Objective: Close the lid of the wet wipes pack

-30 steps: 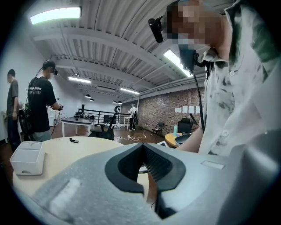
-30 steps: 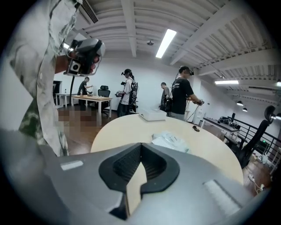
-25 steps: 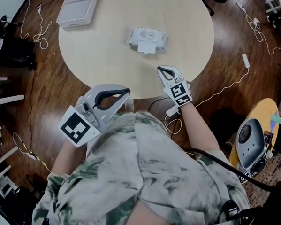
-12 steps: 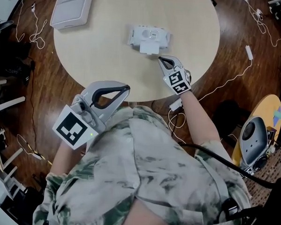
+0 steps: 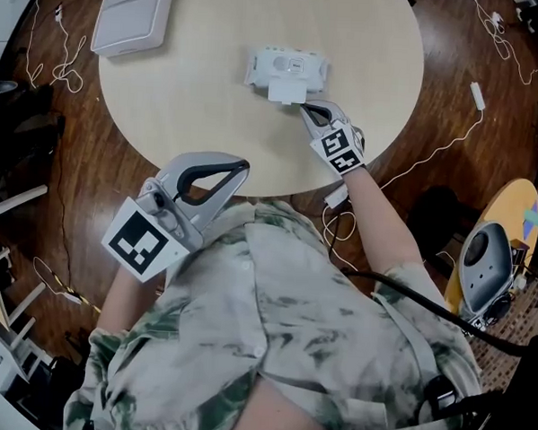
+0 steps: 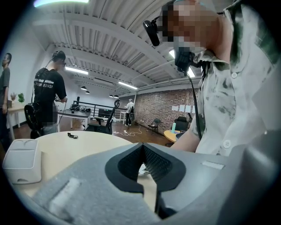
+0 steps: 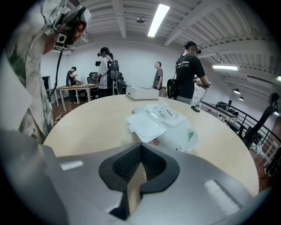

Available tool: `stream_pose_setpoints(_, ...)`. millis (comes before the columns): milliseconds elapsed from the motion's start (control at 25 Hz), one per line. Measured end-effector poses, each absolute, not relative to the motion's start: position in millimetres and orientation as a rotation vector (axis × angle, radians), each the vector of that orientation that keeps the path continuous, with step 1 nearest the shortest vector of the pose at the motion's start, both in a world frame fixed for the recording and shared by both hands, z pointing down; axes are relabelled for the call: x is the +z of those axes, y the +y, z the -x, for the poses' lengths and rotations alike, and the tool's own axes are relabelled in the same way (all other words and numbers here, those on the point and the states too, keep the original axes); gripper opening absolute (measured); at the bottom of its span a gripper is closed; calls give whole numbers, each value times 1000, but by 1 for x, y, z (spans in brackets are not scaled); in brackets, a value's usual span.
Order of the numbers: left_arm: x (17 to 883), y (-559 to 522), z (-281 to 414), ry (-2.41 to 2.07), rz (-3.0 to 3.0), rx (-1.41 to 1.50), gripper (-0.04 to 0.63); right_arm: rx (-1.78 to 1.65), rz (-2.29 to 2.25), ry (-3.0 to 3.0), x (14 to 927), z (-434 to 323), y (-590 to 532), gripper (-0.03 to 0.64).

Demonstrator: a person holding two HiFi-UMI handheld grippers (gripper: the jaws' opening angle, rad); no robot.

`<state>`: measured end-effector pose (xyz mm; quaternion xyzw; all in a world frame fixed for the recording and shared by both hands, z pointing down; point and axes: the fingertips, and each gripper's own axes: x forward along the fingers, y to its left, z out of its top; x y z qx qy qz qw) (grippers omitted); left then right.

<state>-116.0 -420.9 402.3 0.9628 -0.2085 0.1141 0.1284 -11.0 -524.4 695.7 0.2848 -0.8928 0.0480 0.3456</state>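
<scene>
Wet wipes pack [image 5: 287,73] lies far on the table [image 5: 195,89], lid [image 5: 286,92] flipped open toward the near side. The right gripper [image 5: 309,109] is just beside that lid, jaws together, empty. Left gripper [image 5: 239,170] hangs off the near edge, also closed on nothing.

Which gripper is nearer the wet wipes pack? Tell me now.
Right. The right gripper has its tips beside the open lid on the near side of the wet wipes pack. The left gripper is at the table's near edge, well apart from the pack.

One wipes pack [image 5: 290,70], one box [image 5: 131,14], two claws [image 5: 243,169] [image 5: 304,110].
</scene>
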Motion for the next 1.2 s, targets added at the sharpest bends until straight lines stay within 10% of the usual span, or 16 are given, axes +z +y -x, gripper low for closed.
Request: stream_pose_setpoints(1200, 414, -445, 137, -566, -2773, 280, 0, -1, -861, -2399, 632, 51, -610, 6)
